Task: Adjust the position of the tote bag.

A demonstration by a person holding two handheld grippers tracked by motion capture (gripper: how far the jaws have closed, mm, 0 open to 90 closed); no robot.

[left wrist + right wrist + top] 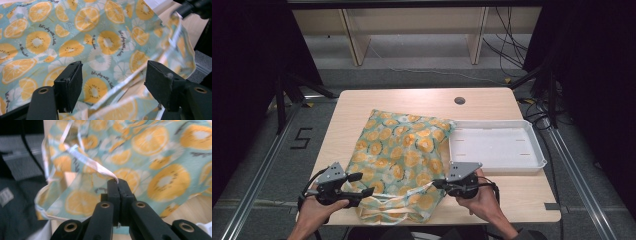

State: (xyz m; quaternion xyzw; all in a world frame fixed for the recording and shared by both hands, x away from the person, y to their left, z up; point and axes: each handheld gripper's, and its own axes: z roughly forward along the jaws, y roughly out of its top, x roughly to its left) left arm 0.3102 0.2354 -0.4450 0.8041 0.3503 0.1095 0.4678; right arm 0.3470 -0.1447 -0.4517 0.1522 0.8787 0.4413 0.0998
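While the high view looks down on the pale wooden table (492,102), a cloth tote bag (399,160) printed with orange slices on light blue lies spread across its middle, its mouth and handles at the near edge. A white plastic tray (497,147) sits just beside the bag on the right. The left gripper (357,185) hovers at the bag's near left corner with its jaws apart, and the right gripper (439,184) sits at the near right, pinching a pale handle strap (424,187).

From the left gripper view, both black jaws stand wide, the printed fabric (100,42) lying beyond them, unpressed.

From the right gripper view, the jaws are clamped together on the strap (95,166), which runs up and left to the bag's rim (46,160).
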